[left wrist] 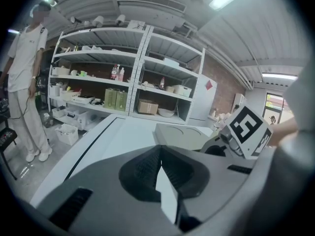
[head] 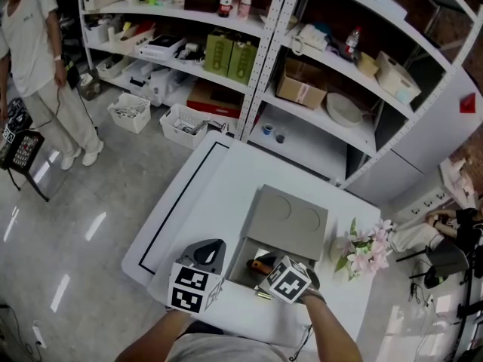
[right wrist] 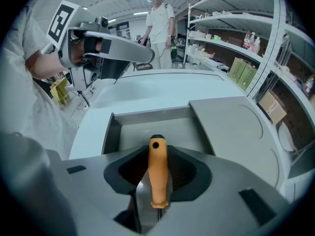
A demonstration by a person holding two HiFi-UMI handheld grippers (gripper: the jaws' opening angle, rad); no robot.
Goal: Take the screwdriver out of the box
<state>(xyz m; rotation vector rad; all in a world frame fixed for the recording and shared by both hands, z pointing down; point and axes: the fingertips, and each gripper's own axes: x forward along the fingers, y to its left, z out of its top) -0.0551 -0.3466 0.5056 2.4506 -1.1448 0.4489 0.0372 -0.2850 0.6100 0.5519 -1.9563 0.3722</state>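
Note:
The screwdriver has an orange handle and stands between the ribbed pads of my right gripper, which is shut on it, over the open grey box. In the head view the orange handle shows inside the box, just under the right gripper. The box's flat lid lies open on the far side. My left gripper hovers over the white table left of the box, its jaws together and holding nothing. The screwdriver's shaft is hidden.
A bunch of pink flowers stands right of the box. White shelving with boxes and bottles lines the far side, with bins on the floor. A person stands at the far left. A black line marks the table's left part.

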